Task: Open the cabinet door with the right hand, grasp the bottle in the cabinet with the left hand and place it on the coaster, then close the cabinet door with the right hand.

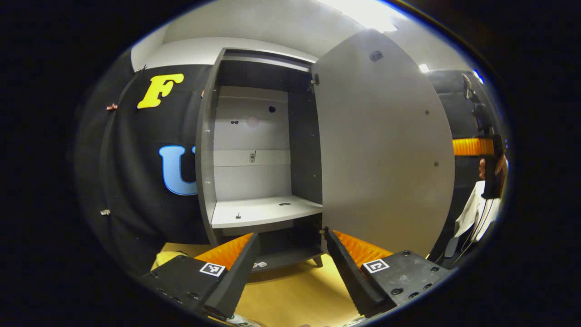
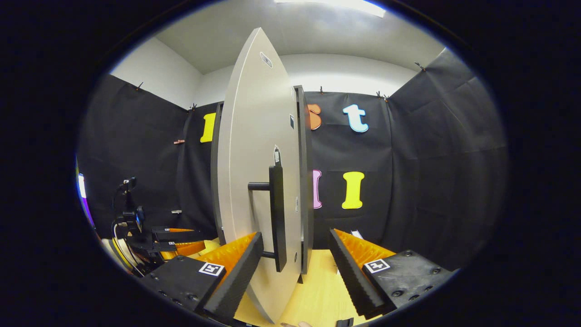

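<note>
Matt, smooth grey cabinet door (image 2: 254,150) with a matt black handle (image 2: 277,213), above a pale wood-look tabletop (image 2: 317,290).

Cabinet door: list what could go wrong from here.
1. The cabinet door stands wide open and its handle sits between the right claw's open fingers, ungripped; a careless push could glance off the handle.
2. The left claw hangs open facing the cabinet; it could be in the door's path as the door swings shut.
3. The shelf looks bare; whether the bottle reached the coaster cannot be told.
</note>
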A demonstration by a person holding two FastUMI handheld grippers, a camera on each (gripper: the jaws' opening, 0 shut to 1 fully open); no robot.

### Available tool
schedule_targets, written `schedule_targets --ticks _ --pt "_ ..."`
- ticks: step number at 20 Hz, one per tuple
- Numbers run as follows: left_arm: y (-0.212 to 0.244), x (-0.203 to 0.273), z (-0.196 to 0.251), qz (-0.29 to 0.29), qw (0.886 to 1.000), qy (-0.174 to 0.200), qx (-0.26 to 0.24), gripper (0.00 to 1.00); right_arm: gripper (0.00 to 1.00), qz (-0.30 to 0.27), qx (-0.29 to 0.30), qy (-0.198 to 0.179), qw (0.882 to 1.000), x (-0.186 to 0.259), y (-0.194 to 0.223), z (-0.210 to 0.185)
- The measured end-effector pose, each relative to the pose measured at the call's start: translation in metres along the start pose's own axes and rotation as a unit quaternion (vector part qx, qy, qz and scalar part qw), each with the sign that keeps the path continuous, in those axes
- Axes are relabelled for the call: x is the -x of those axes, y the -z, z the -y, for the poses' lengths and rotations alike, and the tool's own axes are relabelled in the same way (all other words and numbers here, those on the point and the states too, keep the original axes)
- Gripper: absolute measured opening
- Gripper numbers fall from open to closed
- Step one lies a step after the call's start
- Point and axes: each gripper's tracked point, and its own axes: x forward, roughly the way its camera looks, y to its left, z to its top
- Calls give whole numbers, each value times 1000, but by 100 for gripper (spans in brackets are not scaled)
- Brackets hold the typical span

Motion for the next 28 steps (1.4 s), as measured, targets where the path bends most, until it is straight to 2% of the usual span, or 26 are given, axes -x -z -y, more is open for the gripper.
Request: schedule_targets --ticks 1,3,5,9,10,11,12,14,15,16,17,18,19,24,25,28 --pt "-3 2 -5 2 1000 7 12 94 96 -1 0 1 1000 -2 1 -10" --pt "-8 3 -23 2 1000 11 11 94 96 0 1 8 1000 -8 3 -34" --pt "-11 7 -44 -1 1000 13 -11 95 96 5 8 13 1000 -17 6 -60" --pt "-17 21 -84 -2 1000 22 -17 94 96 22 20 4 1000 -39 12 -119" --pt "-17 26 -99 -2 1000 17 -19 94 96 21 15 0 1000 -46 18 -133" --pt "-18 33 -112 -1 1000 12 -22 99 96 16 9 -8 1000 -52 28 -149" --pt "-18 38 -124 0 1000 8 -23 94 96 10 6 -16 1000 -59 38 -165" --pt "-19 46 -144 -1 1000 2 -28 94 96 0 2 -19 1000 -73 53 -189" --pt "-23 53 -154 1 999 -1 -35 99 96 -6 -4 -25 1000 -78 60 -201" --pt "-27 57 -164 3 999 -5 -41 95 97 -9 -11 -34 999 -81 62 -213" --pt "-30 62 -172 4 999 -8 -44 95 98 -8 -12 -36 999 -82 61 -218" --pt "-31 65 -177 6 999 -12 -44 99 98 -6 -7 -30 1000 -80 58 -217" --pt "-33 67 -178 8 999 -13 -38 94 98 -7 2 -21 1000 -78 59 -211" --pt "-41 60 -146 14 999 -3 -34 96 98 -13 32 46 998 -65 61 -159" --pt "-43 58 -135 17 999 -3 -36 99 98 -7 27 52 998 -65 58 -147" --pt "-53 46 -105 27 999 -11 -16 96 98 -11 10 58 998 -65 50 -117"
